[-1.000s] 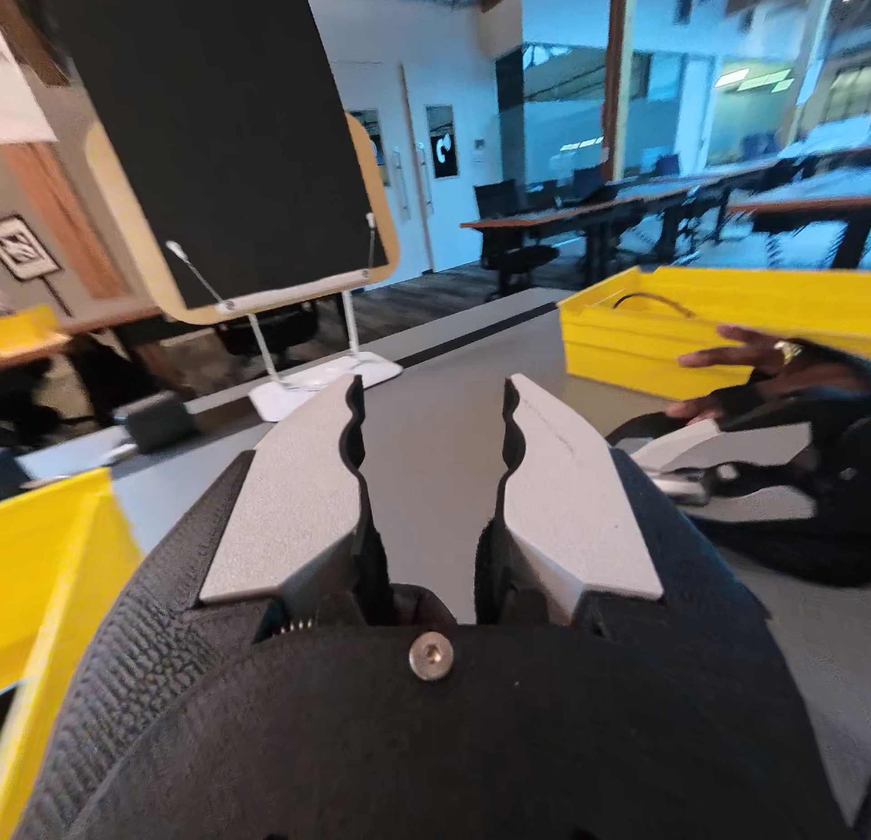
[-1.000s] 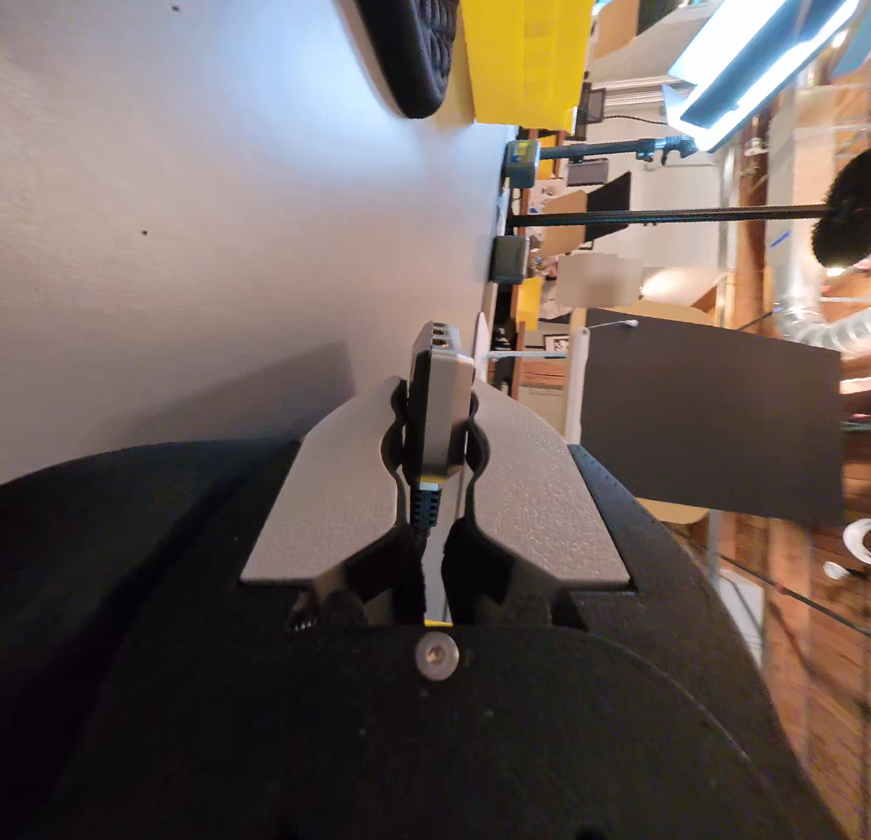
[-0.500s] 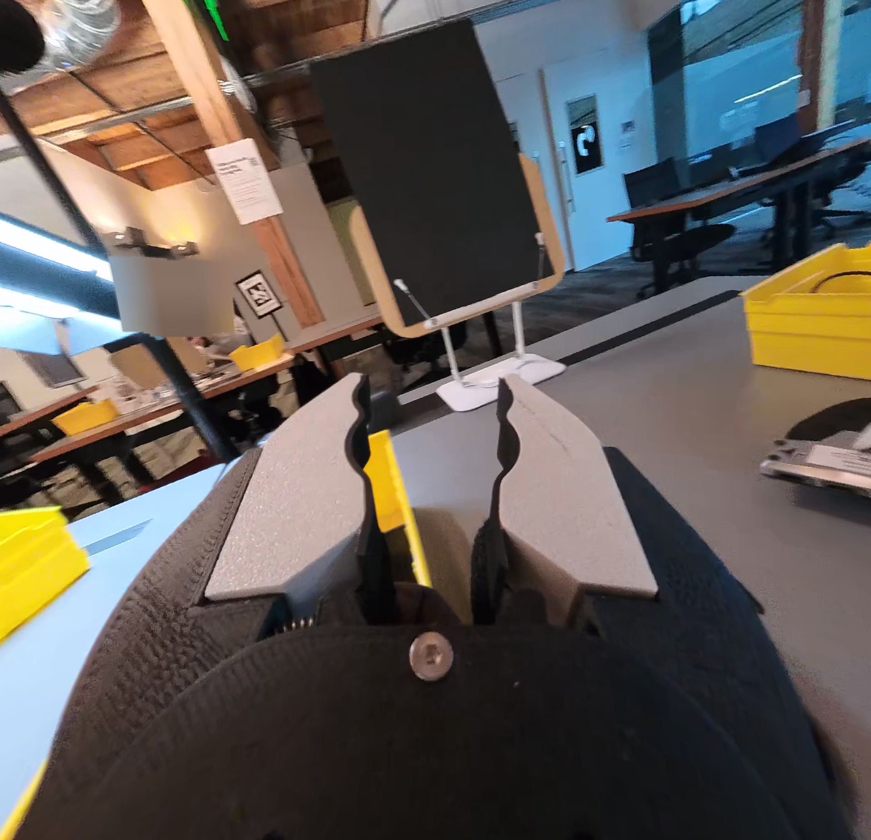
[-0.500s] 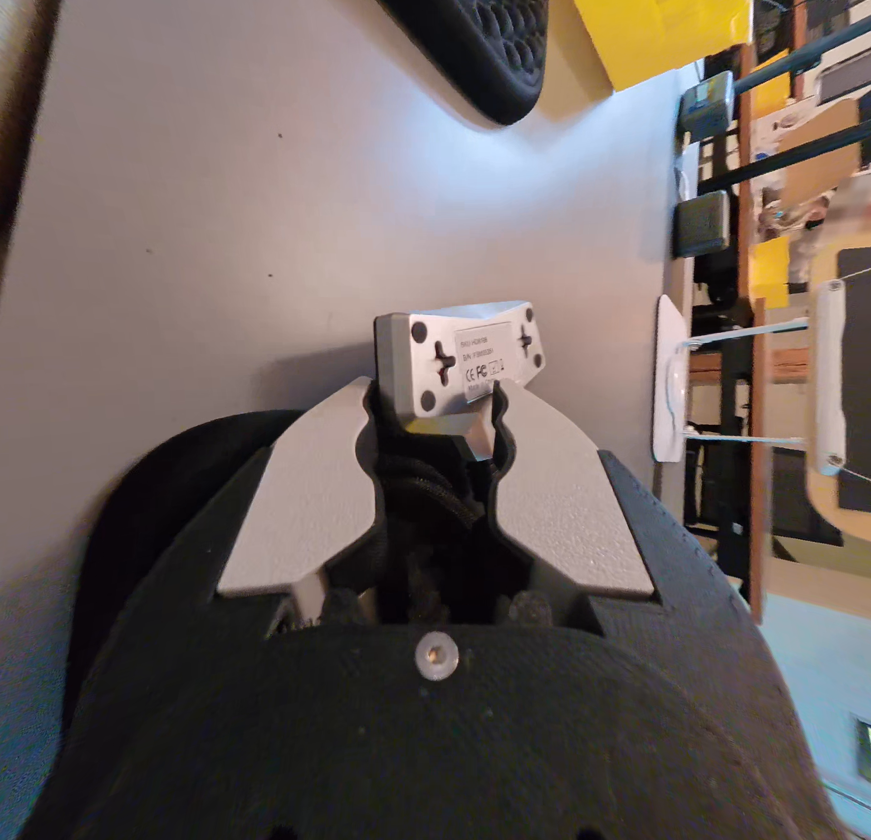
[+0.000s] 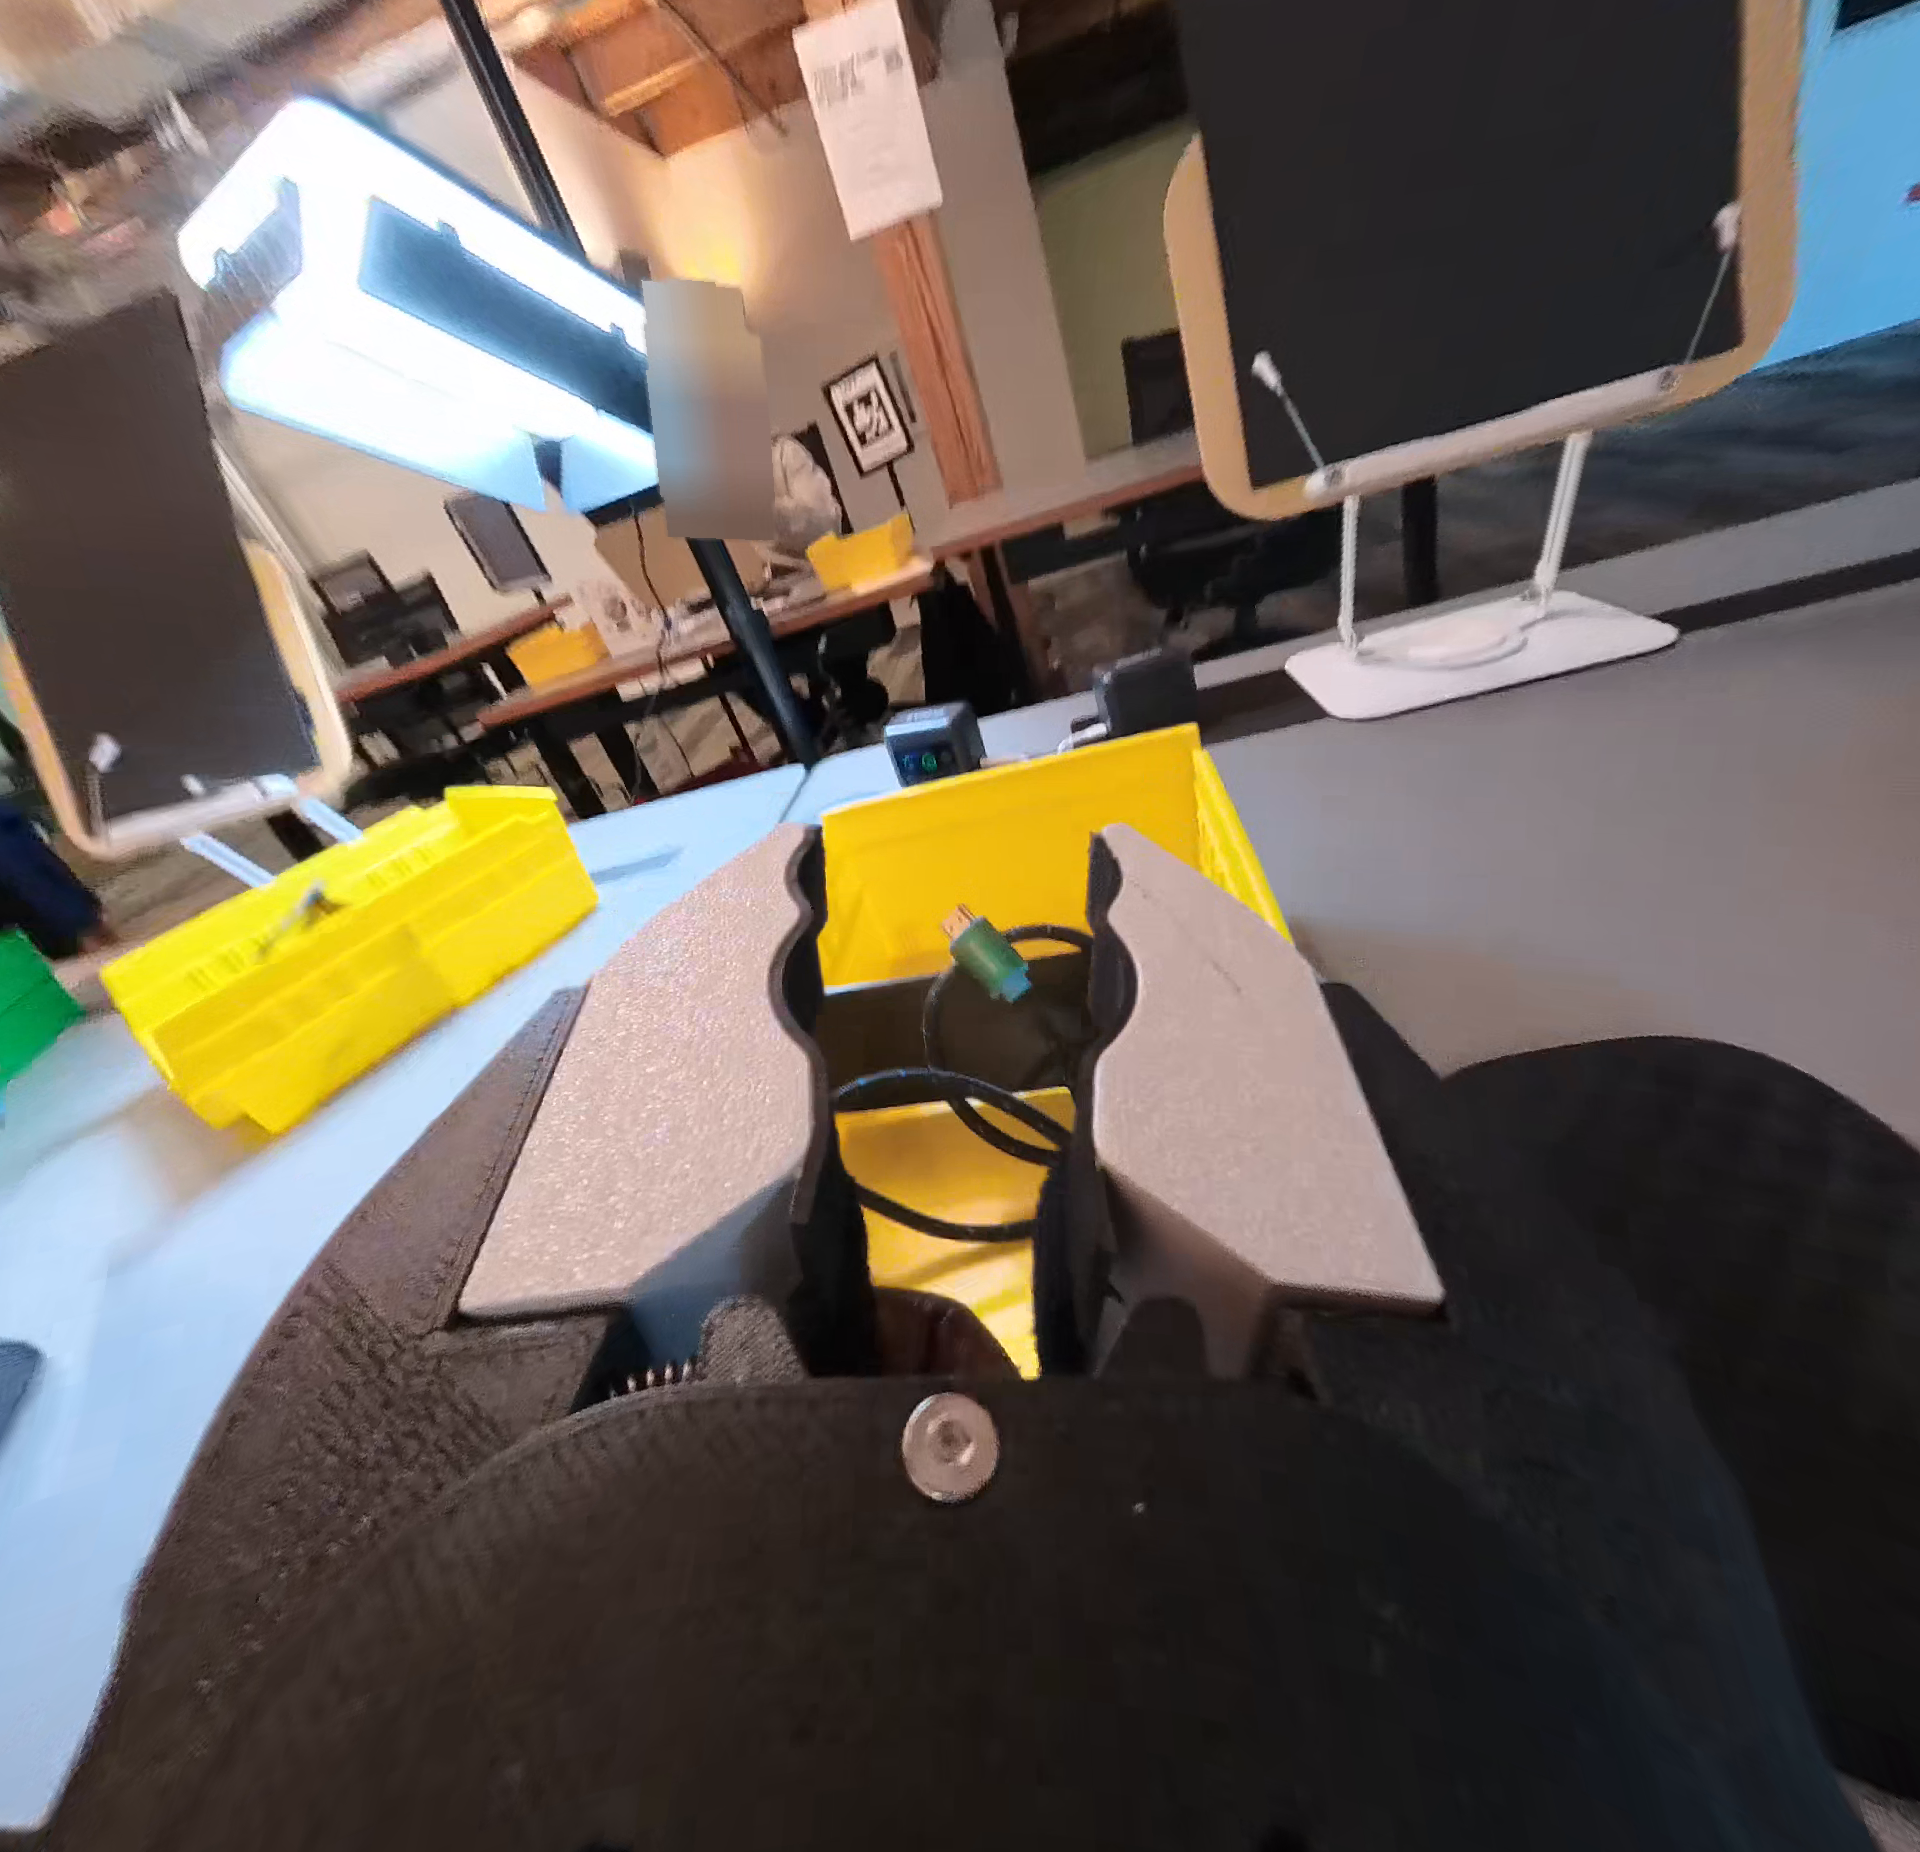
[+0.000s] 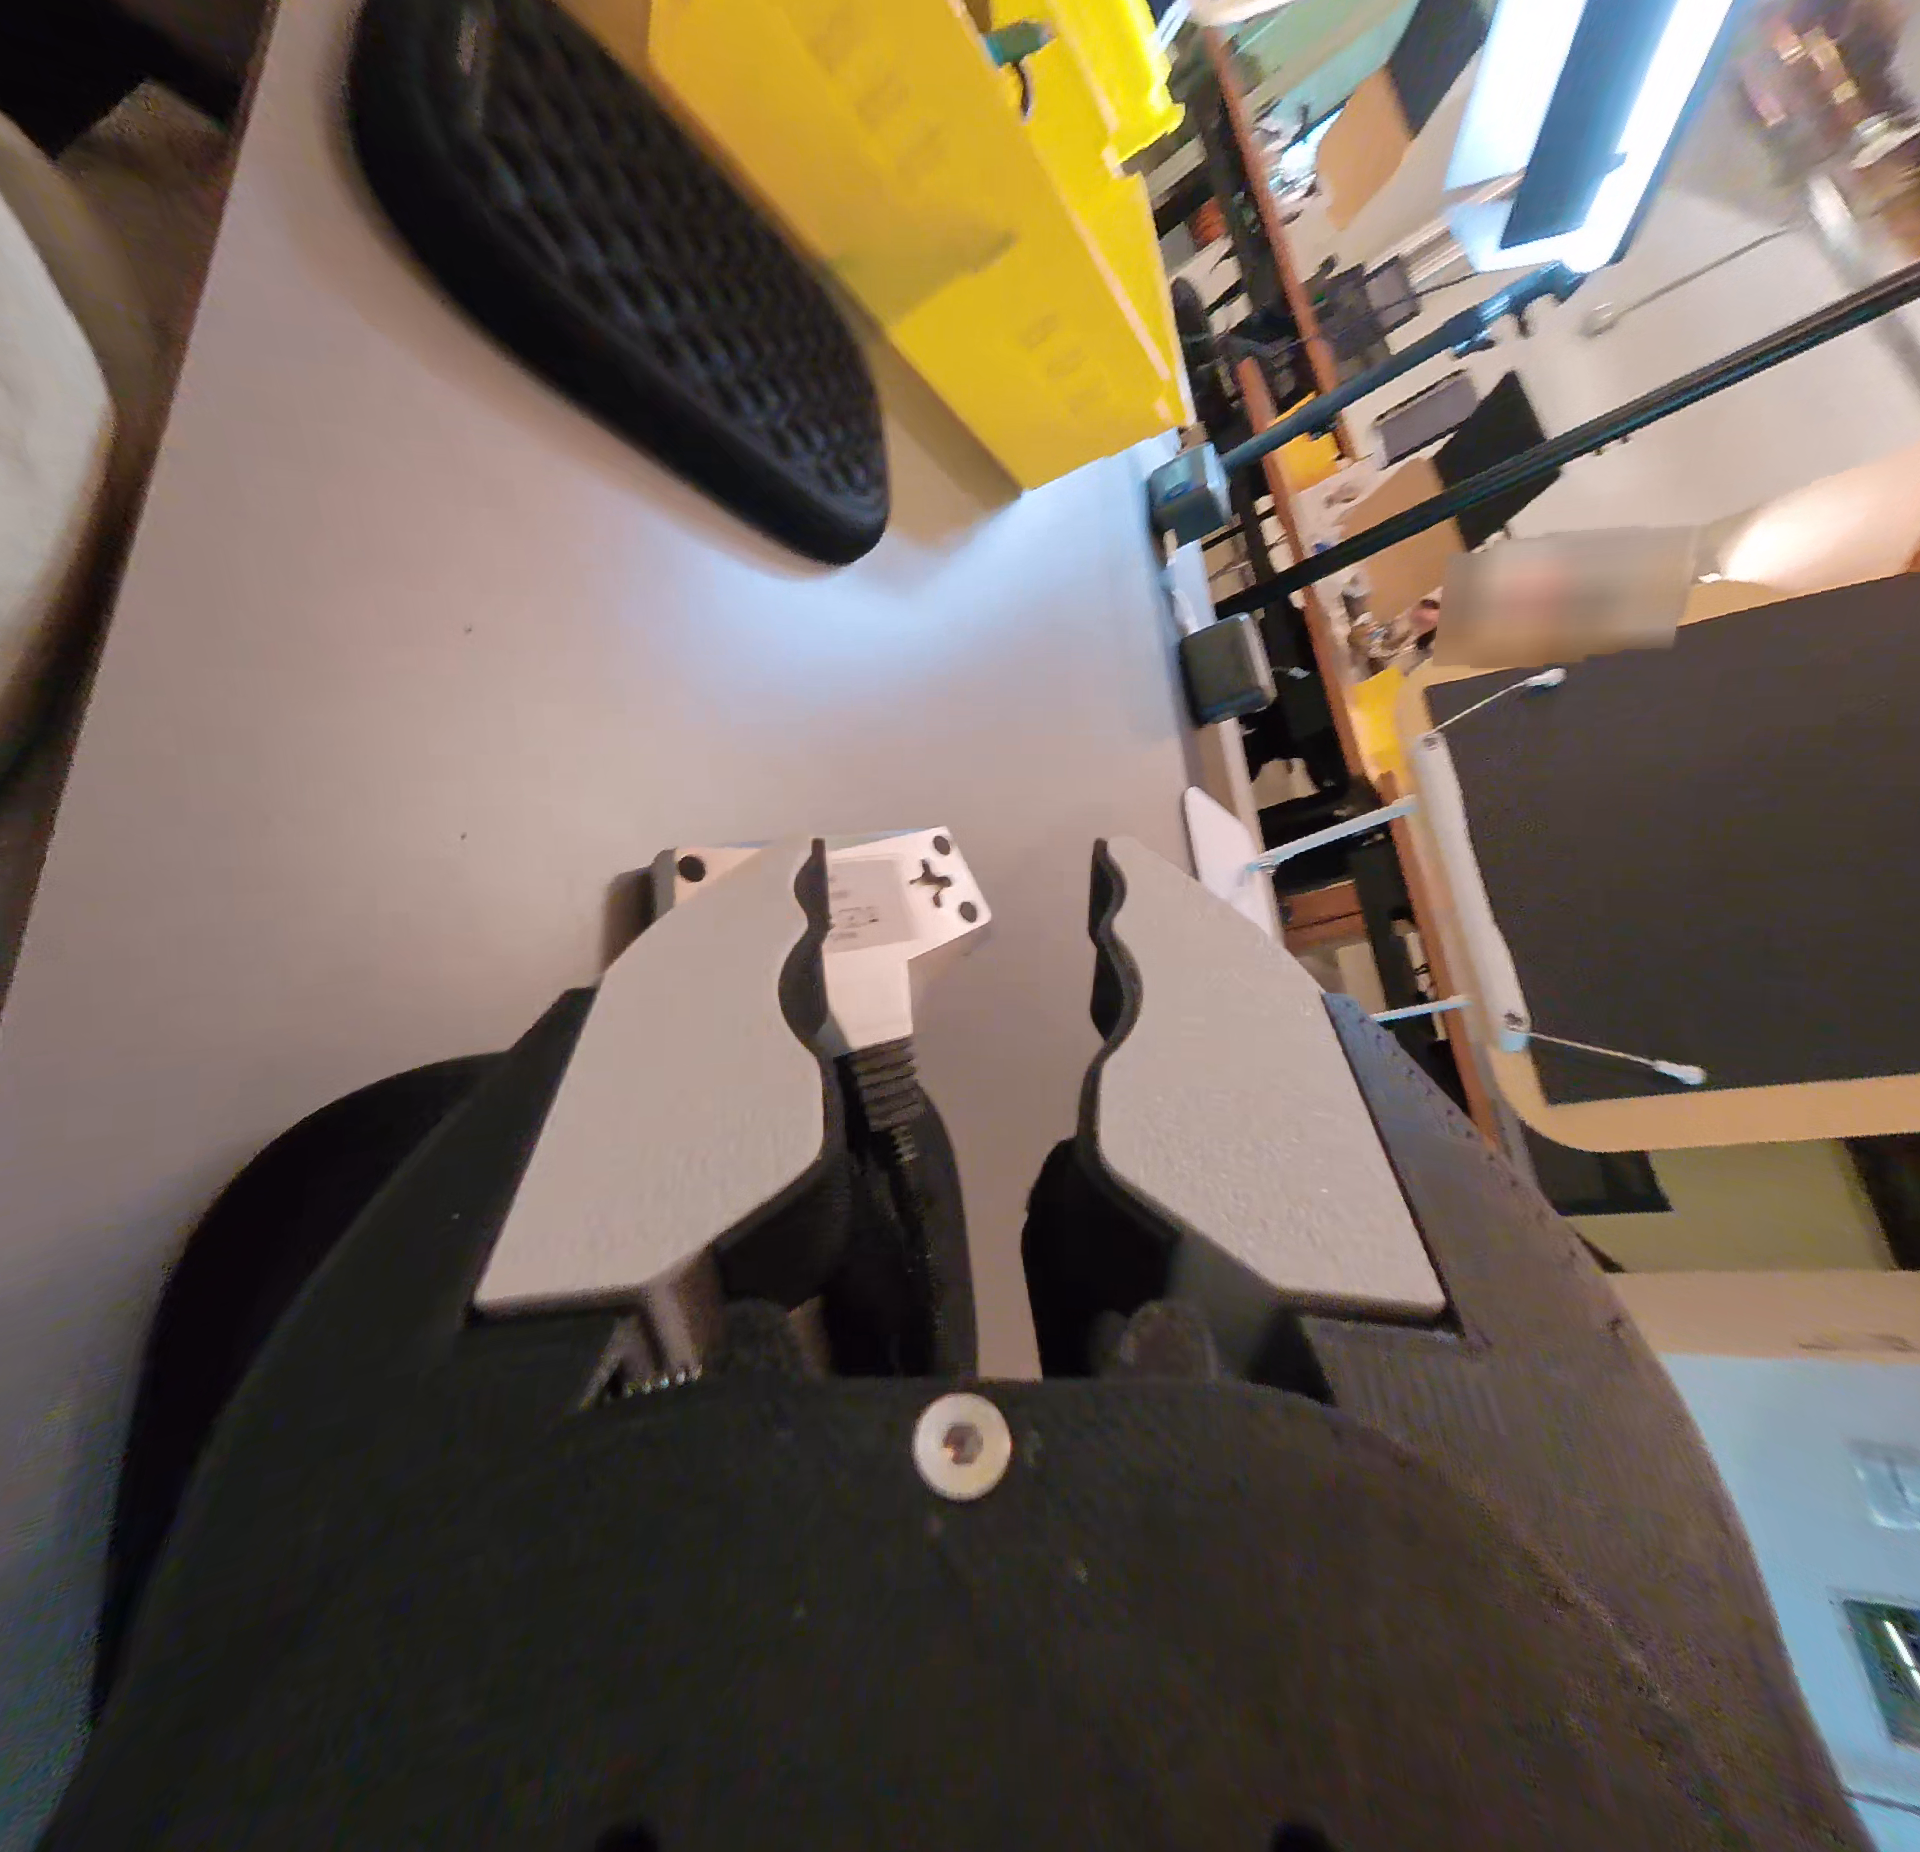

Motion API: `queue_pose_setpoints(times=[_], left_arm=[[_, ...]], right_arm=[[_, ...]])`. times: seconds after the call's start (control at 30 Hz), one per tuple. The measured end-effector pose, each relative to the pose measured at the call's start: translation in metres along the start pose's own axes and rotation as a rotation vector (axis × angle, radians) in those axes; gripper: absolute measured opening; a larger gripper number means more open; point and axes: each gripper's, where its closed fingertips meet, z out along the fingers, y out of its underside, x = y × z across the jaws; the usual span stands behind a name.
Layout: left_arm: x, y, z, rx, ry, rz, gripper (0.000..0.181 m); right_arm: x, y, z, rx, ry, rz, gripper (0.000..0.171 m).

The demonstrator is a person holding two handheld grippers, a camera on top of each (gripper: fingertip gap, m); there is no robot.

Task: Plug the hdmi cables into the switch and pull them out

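In the left wrist view my left gripper (image 5: 951,867) is open and empty above a yellow bin (image 5: 997,836). In the bin lies a coiled black HDMI cable (image 5: 956,1096) with a green plug (image 5: 987,955). In the right wrist view, which is rolled sideways, my right gripper (image 6: 951,867) is open. The silver switch (image 6: 914,903) lies underside up on the grey table (image 6: 520,742), with a black cable stub (image 6: 894,1096) at its near end. It sits by my left finger (image 6: 696,1054), partly hidden by it.
A black honeycomb pad (image 6: 613,244) and a yellow bin (image 6: 935,192) lie beyond the switch. A second yellow bin (image 5: 353,961) stands to the left. A black board on a white stand (image 5: 1475,639) stands at the table's back. Two small dark boxes (image 5: 1039,732) sit at the far edge.
My right gripper has opened and let go of the switch, which now lies on the table. My left gripper has swung left, over the yellow bin holding the cable.
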Motion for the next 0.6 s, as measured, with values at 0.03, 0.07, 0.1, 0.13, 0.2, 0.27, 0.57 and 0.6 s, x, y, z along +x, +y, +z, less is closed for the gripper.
queue_pose_setpoints(times=[0.03,0.07,0.1,0.13,0.2,0.27,0.57,0.6], left_arm=[[0.002,0.009,0.008,-0.038,0.007,-0.048,0.047],[0.005,0.019,0.017,-0.08,0.021,-0.11,0.047],[0.008,0.03,0.027,-0.116,0.036,-0.167,0.045],[0.013,0.042,0.037,-0.156,0.049,-0.202,0.042],[0.023,0.071,0.056,-0.259,0.084,-0.213,0.041],[0.027,0.093,0.07,-0.356,0.101,-0.203,0.04],[0.031,0.133,0.098,-0.61,0.121,-0.12,0.025],[0.033,0.139,0.099,-0.635,0.124,-0.109,0.024]], right_arm=[[0.004,-0.003,-0.001,0.016,0.023,-0.003,0.049],[0.007,-0.004,-0.002,0.027,0.044,-0.006,0.048],[0.01,-0.005,-0.003,0.03,0.062,-0.01,0.048],[0.012,-0.004,-0.004,0.026,0.077,-0.016,0.048],[0.015,-0.002,-0.004,0.012,0.098,-0.03,0.048],[0.017,-0.002,-0.005,0.002,0.116,-0.043,0.048],[0.02,-0.004,-0.002,-0.017,0.155,-0.095,0.046],[0.02,-0.003,-0.002,-0.028,0.156,-0.101,0.047]])
